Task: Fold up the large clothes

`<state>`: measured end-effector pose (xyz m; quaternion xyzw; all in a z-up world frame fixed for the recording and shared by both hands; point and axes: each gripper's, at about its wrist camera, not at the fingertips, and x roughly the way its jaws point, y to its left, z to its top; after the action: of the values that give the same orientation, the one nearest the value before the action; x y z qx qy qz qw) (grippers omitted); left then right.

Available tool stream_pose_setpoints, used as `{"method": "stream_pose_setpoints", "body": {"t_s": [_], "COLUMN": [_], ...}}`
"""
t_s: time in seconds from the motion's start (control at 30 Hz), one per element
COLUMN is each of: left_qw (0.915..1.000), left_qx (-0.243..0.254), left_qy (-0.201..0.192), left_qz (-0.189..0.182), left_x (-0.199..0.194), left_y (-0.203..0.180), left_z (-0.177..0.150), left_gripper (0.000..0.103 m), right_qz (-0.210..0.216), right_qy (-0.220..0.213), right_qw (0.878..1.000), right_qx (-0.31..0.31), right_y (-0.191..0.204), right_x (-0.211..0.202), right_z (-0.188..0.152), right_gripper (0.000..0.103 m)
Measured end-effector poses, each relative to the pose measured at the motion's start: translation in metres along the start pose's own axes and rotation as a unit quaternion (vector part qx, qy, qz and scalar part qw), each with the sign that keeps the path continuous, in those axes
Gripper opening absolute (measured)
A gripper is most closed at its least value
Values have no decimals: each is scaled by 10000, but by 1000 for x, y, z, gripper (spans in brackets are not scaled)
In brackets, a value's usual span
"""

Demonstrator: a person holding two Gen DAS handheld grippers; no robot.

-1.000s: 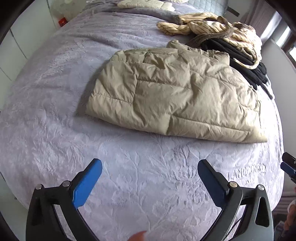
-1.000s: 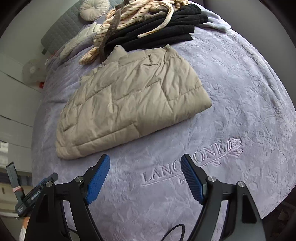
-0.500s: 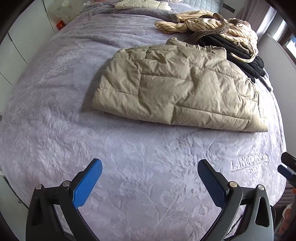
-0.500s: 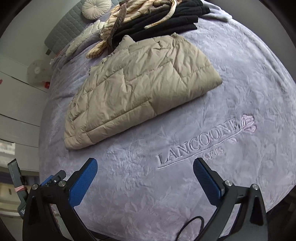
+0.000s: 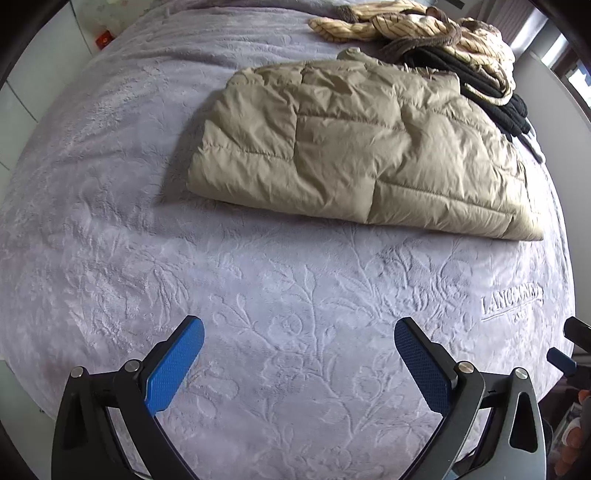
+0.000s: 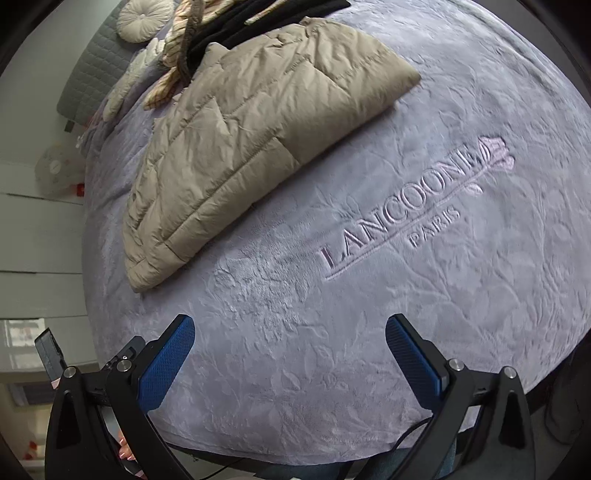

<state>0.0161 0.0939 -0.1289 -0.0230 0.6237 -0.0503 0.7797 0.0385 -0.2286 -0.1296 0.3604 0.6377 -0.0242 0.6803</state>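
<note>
The bed (image 5: 110,229) fills nearly everything I see, covered by a lavender plush blanket (image 6: 461,314) embossed with leaves and stitched with the lettering "LANCOONE PARIS" (image 6: 402,214). On it, toward the headboard side, lies the beige puffer jacket (image 5: 354,147), folded into a compact rectangle with its quilted panels stacked and the collar end tucked toward the pile behind. Compared with a second ago it sits nearer in both of my views, so I have moved both tools in toward it a little while the jacket itself has kept the same shape and place; I take that to mean this fold is essentially finished and I am only looking it over or getting ready for a final tidy. Just behind it, touching its far edge, is a heap of other clothes: a black garment (image 5: 491,92) and a cream striped one (image 5: 406,26). My left gripper (image 5: 299,354) hangs over bare blanket with its blue pads spread wide and nothing between them; my right gripper (image 6: 290,349) is likewise spread wide and empty, well apart from the jacket. Beyond the bed I see a round cushion (image 6: 142,18) against a grey quilted headboard (image 6: 92,70), and white cupboard fronts (image 6: 33,229).
</note>
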Motion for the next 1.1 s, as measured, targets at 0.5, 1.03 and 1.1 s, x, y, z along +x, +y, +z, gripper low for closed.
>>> {"method": "stream_pose_setpoints", "body": {"t_s": [0.5,1.03,1.1], "left_qw": [9826,9448,9397], "left_qx": [-1550,-2432,-2628], "left_qy": [49,-245,-367], "left_qz": [-1027,-2181,-2156], "left_x": [40,140,143], "left_y": [53,60,62], "left_z": [35,100,109], "left_gripper": [103,103,103], "right_qz": [904,2564,2769], "right_qy": [-111,-94,-141], "right_qw": [9921,9532,9459], "right_qx": [865,1598,1687], "right_y": [-33,-62,-57], "right_x": [15,127,132], "right_z": [71,181,190], "right_gripper": [103,103,103]}}
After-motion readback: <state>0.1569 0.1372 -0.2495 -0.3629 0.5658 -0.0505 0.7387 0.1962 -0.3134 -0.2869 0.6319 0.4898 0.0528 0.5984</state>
